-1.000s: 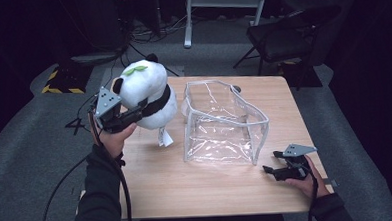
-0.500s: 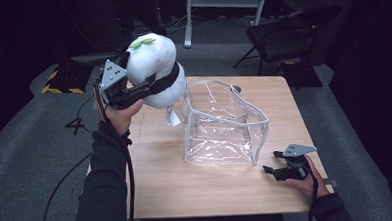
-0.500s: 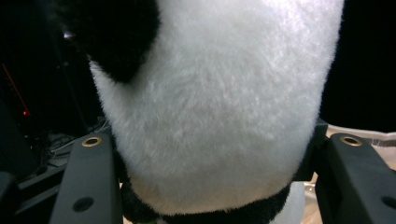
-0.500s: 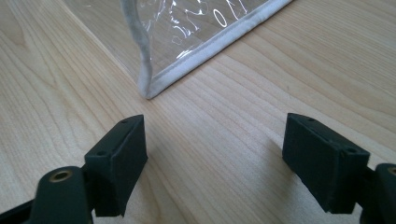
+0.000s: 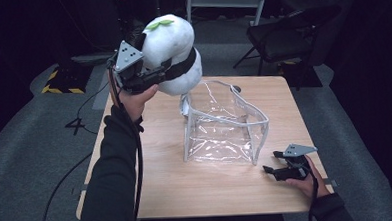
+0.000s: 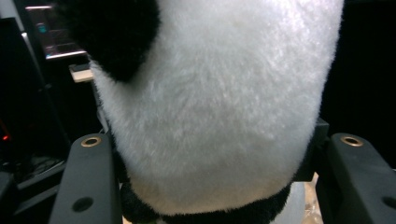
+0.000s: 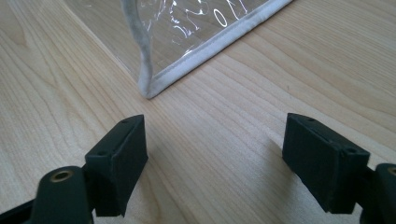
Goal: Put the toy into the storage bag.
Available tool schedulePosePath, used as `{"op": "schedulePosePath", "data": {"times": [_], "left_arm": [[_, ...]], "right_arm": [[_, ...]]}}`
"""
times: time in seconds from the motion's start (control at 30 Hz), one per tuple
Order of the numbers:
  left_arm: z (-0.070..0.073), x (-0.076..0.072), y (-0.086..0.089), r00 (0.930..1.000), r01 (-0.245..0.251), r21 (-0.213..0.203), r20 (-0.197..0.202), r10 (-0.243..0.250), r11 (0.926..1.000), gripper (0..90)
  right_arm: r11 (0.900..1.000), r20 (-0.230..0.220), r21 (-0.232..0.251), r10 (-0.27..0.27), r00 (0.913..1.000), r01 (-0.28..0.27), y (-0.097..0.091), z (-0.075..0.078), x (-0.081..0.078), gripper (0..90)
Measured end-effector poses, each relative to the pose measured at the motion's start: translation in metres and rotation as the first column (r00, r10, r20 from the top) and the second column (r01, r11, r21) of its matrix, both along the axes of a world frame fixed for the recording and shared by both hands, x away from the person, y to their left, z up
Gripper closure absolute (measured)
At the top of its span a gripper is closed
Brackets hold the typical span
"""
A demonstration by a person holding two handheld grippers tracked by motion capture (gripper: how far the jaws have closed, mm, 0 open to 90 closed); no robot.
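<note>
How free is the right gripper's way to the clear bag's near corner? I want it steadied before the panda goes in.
Probably free: the right gripper rests open on the table, with bare wood between it and the clear bag.

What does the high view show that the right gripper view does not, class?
High view alone: the left hand-held gripper clamped on a plush panda, raised over the table's far left, and a chair behind. Right gripper view alone: the bag's grey-edged corner close up, with open jaws apart from it. Both: the clear bag and wooden table.
</note>
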State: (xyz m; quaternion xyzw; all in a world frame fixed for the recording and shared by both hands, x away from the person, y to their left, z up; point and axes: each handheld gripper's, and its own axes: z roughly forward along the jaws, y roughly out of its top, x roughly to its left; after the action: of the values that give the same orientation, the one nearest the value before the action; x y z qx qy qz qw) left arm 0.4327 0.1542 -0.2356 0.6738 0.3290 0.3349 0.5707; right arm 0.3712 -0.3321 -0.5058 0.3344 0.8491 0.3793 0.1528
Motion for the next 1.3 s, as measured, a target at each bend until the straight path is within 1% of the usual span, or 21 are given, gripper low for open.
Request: {"op": "schedulePosePath", "data": {"times": [0.07,0.23,0.27,0.33,0.47,0.63,0.77,0.83,0.87,0.93,1.1,1.13,1.2,1.23,1.3], "left_arm": [[0.004,0.001,-0.007,1.0000,0.003,0.007,0.004,-0.004,1.0000,38.3],[0.009,0.000,-0.026,0.9991,0.041,0.023,0.014,-0.041,0.9989,38.2],[0.009,-0.001,-0.030,0.9989,0.045,0.024,0.011,-0.045,0.9987,38.1],[0.009,-0.001,-0.036,0.9986,0.051,0.040,0.013,-0.052,0.9979,38.0],[0.009,-0.001,-0.045,0.9969,0.078,0.043,0.011,-0.078,0.9961,37.9],[0.008,-0.001,-0.061,0.9934,0.115,0.065,0.003,-0.115,0.9913,37.7],[0.003,-0.001,-0.071,0.9899,0.142,0.067,-0.010,-0.141,0.9876,37.5],[0.000,0.000,-0.077,0.9885,0.151,0.066,-0.024,-0.150,0.9863,37.4],[-0.002,0.000,-0.081,0.9876,0.157,0.079,-0.026,-0.155,0.9845,37.4],[-0.006,0.000,-0.088,0.9862,0.165,0.089,-0.033,-0.162,0.9823,37.3],[-0.016,0.002,-0.105,0.9791,0.200,0.112,-0.060,-0.194,0.9733,36.8],[-0.018,0.003,-0.108,0.9785,0.203,0.134,-0.066,-0.195,0.9701,36.6],[-0.025,0.004,-0.114,0.9792,0.197,0.155,-0.081,-0.186,0.9681,36.4],[-0.027,0.005,-0.114,0.9785,0.200,0.158,-0.085,-0.188,0.9670,36.3],[-0.031,0.005,-0.113,0.9766,0.207,0.137,-0.087,-0.197,0.9686,36.1]], "right_arm": [[1.0000,0.000,0.000,0.001,1.0000,-0.001,0.000,0.000,0.000,21.9],[1.0000,0.000,0.000,0.001,1.0000,-0.001,0.000,0.000,0.000,21.9],[1.0000,0.000,0.000,0.001,1.0000,-0.001,0.000,0.000,0.000,21.9],[1.0000,0.000,0.000,0.002,1.0000,-0.002,0.000,0.000,0.000,22.0],[1.0000,-0.001,0.000,0.002,1.0000,-0.002,0.000,0.000,0.000,22.0],[1.0000,0.000,0.000,0.002,1.0000,-0.002,0.000,0.000,0.000,22.0],[1.0000,-0.001,0.000,0.002,1.0000,-0.002,0.000,0.000,0.000,22.0],[1.0000,-0.001,0.000,0.003,1.0000,-0.003,0.000,0.000,0.000,22.0],[1.0000,-0.001,0.000,0.003,1.0000,-0.003,0.000,0.000,0.000,22.0],[1.0000,0.000,0.000,0.003,1.0000,-0.003,0.000,0.000,0.000,22.0],[1.0000,-0.001,0.001,0.003,1.0000,-0.003,0.000,0.000,0.000,22.0],[1.0000,-0.001,0.001,0.003,1.0000,-0.003,0.000,0.000,0.000,22.0],[1.0000,-0.001,0.001,0.003,1.0000,-0.003,0.000,0.000,0.000,22.0],[1.0000,-0.001,0.000,0.004,1.0000,-0.004,0.000,0.000,0.000,22.0],[1.0000,-0.001,0.001,0.005,1.0000,-0.005,-0.001,0.000,0.000,22.0]]}}
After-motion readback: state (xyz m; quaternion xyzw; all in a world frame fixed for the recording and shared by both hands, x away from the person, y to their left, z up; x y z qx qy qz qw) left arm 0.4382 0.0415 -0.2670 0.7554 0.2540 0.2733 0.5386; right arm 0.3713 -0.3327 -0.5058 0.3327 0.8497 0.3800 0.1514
